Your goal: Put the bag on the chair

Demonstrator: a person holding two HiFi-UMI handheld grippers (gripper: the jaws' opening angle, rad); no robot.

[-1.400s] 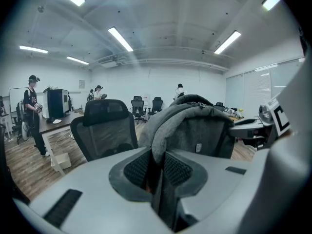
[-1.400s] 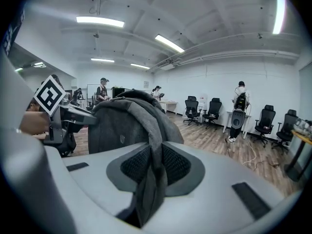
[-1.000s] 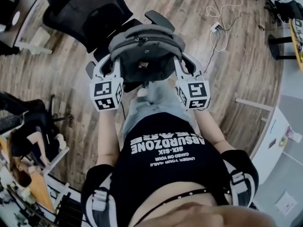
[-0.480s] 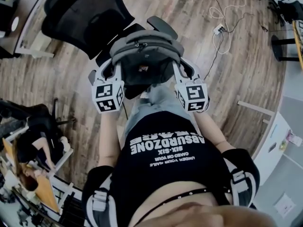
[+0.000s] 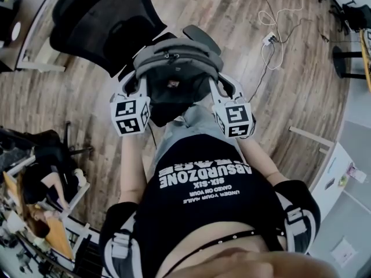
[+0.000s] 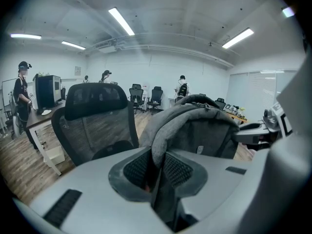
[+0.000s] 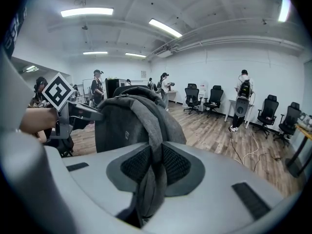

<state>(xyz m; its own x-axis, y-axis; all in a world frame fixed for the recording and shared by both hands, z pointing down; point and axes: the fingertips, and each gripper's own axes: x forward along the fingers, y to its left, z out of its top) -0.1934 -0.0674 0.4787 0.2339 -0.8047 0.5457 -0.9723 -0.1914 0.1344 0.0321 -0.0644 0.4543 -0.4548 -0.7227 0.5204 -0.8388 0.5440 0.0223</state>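
Note:
A grey and black backpack hangs in the air between my two grippers, over the front of a black mesh office chair. My left gripper is shut on the bag's left grey shoulder strap. On the other side, my right gripper is shut on the right strap. In the left gripper view the chair stands just behind and to the left of the bag. In the right gripper view the bag fills the middle, with the left gripper's marker cube beyond it.
One chair armrest pokes out behind the bag. A white cable and plug lie on the wood floor to the right. A white table stands at the right edge. Desks and a seated person are at the left.
The bag and both grippers have shifted slightly up in the head view, closer to the chair. Both grips are unchanged.

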